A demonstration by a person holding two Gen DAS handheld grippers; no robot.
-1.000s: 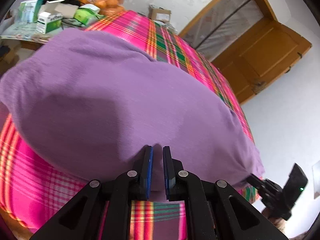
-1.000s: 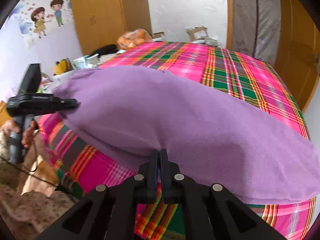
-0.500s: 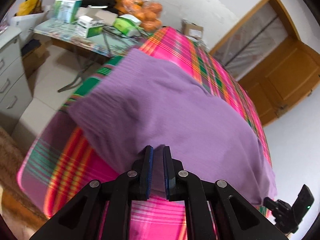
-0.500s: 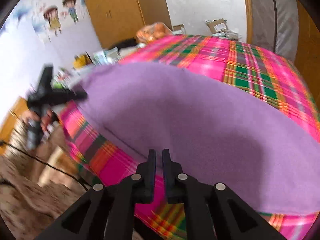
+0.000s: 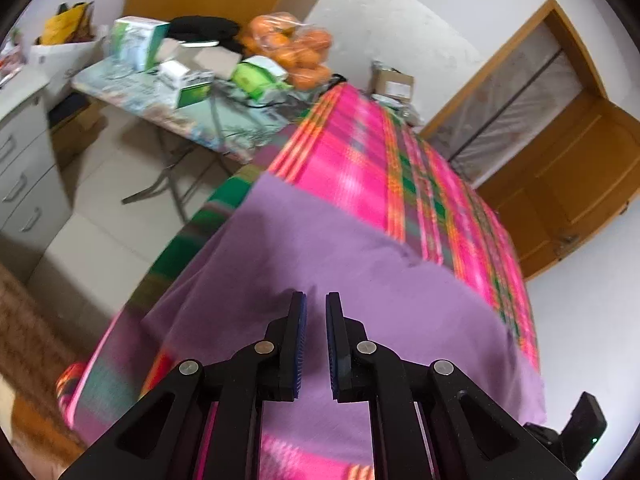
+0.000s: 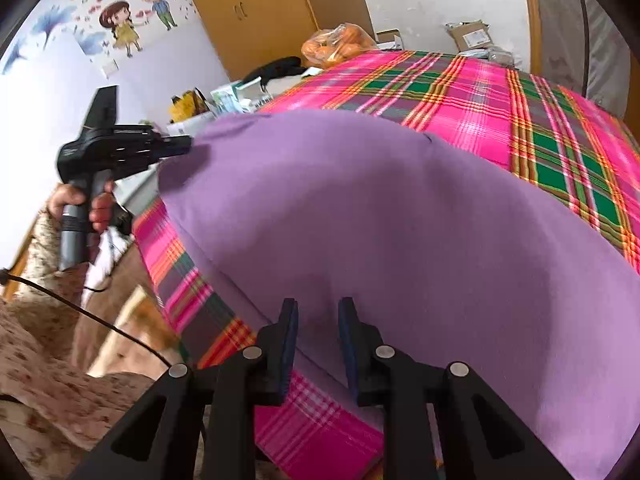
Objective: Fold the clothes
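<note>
Now, left to right:
Hand (image 6: 86, 204): wrapped around the left gripper's handle, beside the bed.
Left gripper (image 5: 316, 304): fingers slightly parted, released, over the purple cloth's near edge.
Purple cloth (image 6: 380, 216): spread flat on the plaid bedspread (image 6: 500, 92), near edge hanging over the bed's side.
Right gripper (image 6: 318, 308): fingers apart, released, cloth edge just beyond the tips.
Side table (image 5: 160, 92): boxes, bag of oranges (image 5: 296, 48).

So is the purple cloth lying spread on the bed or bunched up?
Spread. The purple cloth lies smooth and flat across the plaid bedcover, with no visible bunching; its near edge hangs over the bed's side.
</note>
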